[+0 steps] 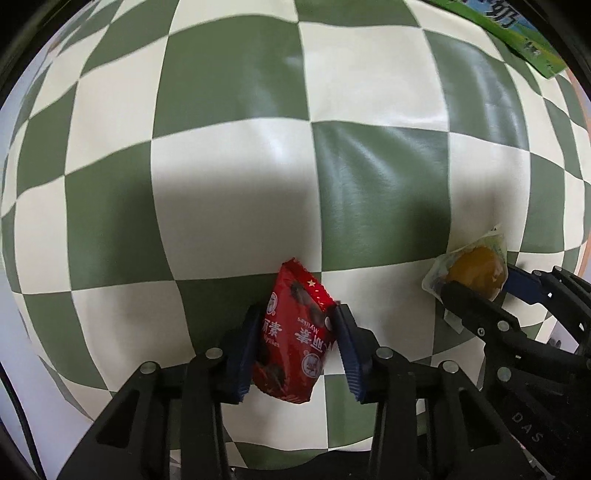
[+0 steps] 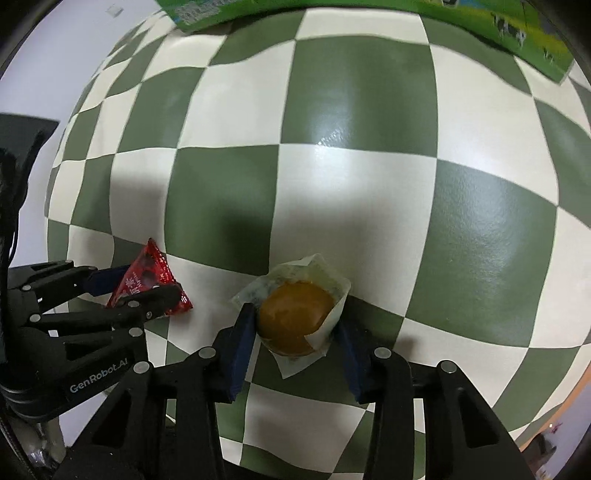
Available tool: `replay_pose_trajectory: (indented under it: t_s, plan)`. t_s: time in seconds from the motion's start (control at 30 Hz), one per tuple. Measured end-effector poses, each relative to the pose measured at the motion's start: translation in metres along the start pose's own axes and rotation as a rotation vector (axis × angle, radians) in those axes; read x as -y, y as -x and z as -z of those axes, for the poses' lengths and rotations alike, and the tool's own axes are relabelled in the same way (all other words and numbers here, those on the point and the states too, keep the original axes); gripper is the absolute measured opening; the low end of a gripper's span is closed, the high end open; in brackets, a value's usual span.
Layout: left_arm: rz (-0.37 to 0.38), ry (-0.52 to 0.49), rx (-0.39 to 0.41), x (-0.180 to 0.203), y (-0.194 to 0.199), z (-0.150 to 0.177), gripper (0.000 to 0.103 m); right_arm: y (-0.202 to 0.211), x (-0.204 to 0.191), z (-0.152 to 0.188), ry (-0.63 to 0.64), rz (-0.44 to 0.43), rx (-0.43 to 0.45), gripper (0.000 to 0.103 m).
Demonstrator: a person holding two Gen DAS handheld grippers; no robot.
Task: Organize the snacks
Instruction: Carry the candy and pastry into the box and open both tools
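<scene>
My left gripper (image 1: 295, 328) is shut on a red snack packet (image 1: 293, 339), held just above the green-and-white checked cloth (image 1: 229, 173). My right gripper (image 2: 297, 332) is shut on a clear-wrapped golden bun (image 2: 295, 317), also near the cloth. In the left wrist view the bun (image 1: 476, 273) and the right gripper (image 1: 480, 295) sit at the right edge. In the right wrist view the red packet (image 2: 147, 277) and the left gripper (image 2: 129, 288) sit at the left. The two grippers are side by side, apart.
A green carton with cow pictures (image 2: 498, 22) lies along the far edge of the cloth; it also shows in the left wrist view (image 1: 509, 29). The checked cloth (image 2: 369, 166) stretches ahead of both grippers. The table's edge shows at lower right (image 2: 561, 406).
</scene>
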State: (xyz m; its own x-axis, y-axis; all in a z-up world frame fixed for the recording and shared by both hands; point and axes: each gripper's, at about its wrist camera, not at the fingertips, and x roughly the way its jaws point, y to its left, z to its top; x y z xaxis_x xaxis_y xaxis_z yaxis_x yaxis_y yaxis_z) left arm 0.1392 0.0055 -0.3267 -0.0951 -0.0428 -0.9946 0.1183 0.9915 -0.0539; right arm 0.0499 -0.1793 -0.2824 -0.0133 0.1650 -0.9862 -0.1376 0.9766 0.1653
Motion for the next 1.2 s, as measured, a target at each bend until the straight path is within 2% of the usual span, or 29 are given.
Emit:
replay_pose_trajectory:
  t_s: [0.3, 0.43, 0.53, 0.63, 0.77, 0.83, 0.93, 1.03, 1.2]
  plan:
    - [0.061, 0.001, 0.088, 0.008, 0.056, -0.007, 0.036, 0.062, 0.011, 0.000, -0.010, -0.057, 0.096, 0.045]
    - [0.137, 0.002, 0.173, 0.008, 0.113, -0.029, 0.036, 0.113, 0.028, -0.012, -0.033, -0.093, 0.173, 0.045]
    - [0.166, -0.022, 0.255, 0.018, 0.155, -0.047, 0.036, 0.152, 0.034, -0.040, -0.045, -0.100, 0.252, 0.044]
    - [0.195, -0.055, 0.319, 0.030, 0.196, -0.083, 0.036, 0.189, 0.044, -0.070, -0.065, -0.121, 0.325, 0.044]
    - [0.199, -0.076, 0.364, 0.029, 0.217, -0.132, 0.037, 0.225, 0.060, -0.121, -0.074, -0.122, 0.410, 0.044]
    - [0.194, -0.072, 0.357, 0.030, 0.219, -0.168, 0.037, 0.233, 0.070, -0.155, -0.097, -0.134, 0.449, 0.045]
    - [0.187, -0.048, 0.292, 0.025, 0.203, -0.224, 0.037, 0.228, 0.088, -0.210, -0.131, -0.139, 0.438, 0.045]
    - [0.164, -0.013, 0.205, 0.020, 0.181, -0.271, 0.037, 0.208, 0.104, -0.262, -0.150, -0.113, 0.373, 0.045]
    - [0.126, -0.011, 0.106, 0.023, 0.147, -0.322, 0.037, 0.168, 0.123, -0.315, -0.187, -0.087, 0.243, 0.045]
